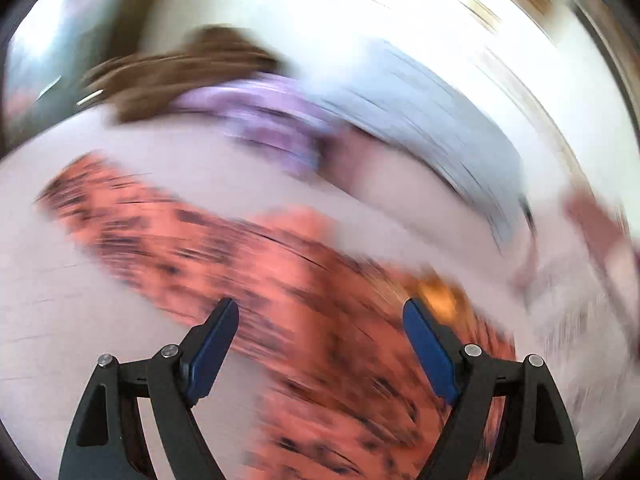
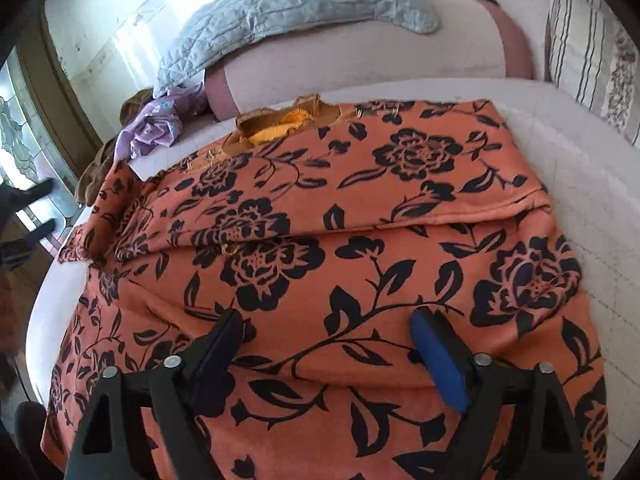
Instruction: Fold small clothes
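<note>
While the right gripper (image 2: 324, 320) hovers low over the near half of the orange floral garment (image 2: 320, 208), its blue-padded fingers (image 2: 440, 360) stand wide apart with nothing between them. That garment lies spread on the pale bed (image 2: 568, 216), its far portion folded down so that a hem runs left to right across the middle; an orange-yellow neckline (image 2: 280, 124) shows at the far edge, and a sleeve (image 2: 108, 216) trails off toward the left. Beyond it, far left, a lilac garment (image 2: 156, 128) lies bunched against a brown one (image 2: 96, 172). A grey quilted pillow (image 2: 288, 8) rests on a pink bolster (image 2: 360, 44) at the far side, and a striped cushion (image 2: 580, 44) sits far right. In the left wrist view, heavily blurred, the left gripper (image 1: 320, 312) is likewise spread wide and empty above the same orange garment (image 1: 248, 256), with lilac (image 1: 260, 116), brown (image 1: 168, 76) and grey (image 1: 420, 112) shapes beyond; finer detail there cannot be made out.
</note>
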Demonstrator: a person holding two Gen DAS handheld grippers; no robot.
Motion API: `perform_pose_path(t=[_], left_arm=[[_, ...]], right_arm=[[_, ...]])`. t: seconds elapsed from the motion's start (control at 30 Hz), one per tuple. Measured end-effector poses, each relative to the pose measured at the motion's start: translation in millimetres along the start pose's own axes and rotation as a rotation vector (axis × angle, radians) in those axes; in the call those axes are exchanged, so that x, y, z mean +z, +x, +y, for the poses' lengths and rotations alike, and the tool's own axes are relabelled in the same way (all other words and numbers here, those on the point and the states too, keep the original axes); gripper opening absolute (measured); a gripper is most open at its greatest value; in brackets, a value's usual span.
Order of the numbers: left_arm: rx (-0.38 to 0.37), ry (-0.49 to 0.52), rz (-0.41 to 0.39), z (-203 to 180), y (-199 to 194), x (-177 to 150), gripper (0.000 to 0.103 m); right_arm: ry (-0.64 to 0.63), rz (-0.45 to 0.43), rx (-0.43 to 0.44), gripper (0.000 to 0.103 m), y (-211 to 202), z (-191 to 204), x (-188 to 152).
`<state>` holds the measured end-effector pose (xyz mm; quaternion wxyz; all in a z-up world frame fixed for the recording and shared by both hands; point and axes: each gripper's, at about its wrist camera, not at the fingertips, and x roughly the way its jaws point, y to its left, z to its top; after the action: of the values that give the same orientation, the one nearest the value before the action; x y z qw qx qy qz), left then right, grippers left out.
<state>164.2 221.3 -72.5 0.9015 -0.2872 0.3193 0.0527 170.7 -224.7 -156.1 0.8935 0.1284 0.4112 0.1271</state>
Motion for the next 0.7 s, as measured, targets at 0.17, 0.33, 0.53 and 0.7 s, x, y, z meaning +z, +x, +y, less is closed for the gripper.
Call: perform_pose_path(t=[0.17, 0.33, 0.53, 0.7], left_arm=[[0.139, -0.474, 0.009, 162, 28, 51, 0.082], [0.160, -0.571, -0.023, 211, 53, 76, 0.082], [0.311, -0.508, -0.019, 211, 78, 92, 0.047], [0.370, -0.443, 0.058, 221, 81, 109, 0.008]], right_arm=[[-0.018, -0.007, -0.010, 0.091, -4, 6, -7], [-0.017, -0.010, -0.007, 0.092, -7, 4, -11], [-0.023, -0.005, -0.013, 0.092, -4, 5, -10], [-0.026, -0.003, -0.015, 0.093, -3, 5, -10]])
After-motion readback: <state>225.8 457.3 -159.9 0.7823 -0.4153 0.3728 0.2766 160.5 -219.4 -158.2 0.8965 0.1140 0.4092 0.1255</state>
